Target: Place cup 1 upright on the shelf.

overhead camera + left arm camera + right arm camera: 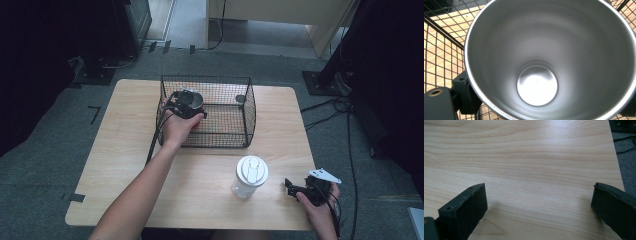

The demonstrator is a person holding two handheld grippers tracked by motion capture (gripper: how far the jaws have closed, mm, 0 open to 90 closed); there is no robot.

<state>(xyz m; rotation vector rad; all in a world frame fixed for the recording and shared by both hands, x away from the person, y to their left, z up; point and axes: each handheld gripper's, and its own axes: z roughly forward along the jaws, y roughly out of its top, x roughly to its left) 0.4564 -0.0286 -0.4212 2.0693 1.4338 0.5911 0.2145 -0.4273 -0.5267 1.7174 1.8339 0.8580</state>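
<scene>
The right gripper (292, 189), fingers wide apart, hovers near the worktop's (125, 165) front edge (bare wood ahead). The left gripper (186, 106) clamps a steel cup (192, 100) at the wire basket's (248, 107) left wall.

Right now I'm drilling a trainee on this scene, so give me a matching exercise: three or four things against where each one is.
Things:
1. shiny steel cup
2. white-lidded clear tumbler
3. black wire basket
4. right hand-held gripper

Places:
A. open, above bare wood
B. far middle of the wooden table
C. held in the left hand-held gripper, over the basket
D. standing near the front edge

Pairs: 1-C, 2-D, 3-B, 4-A
</scene>
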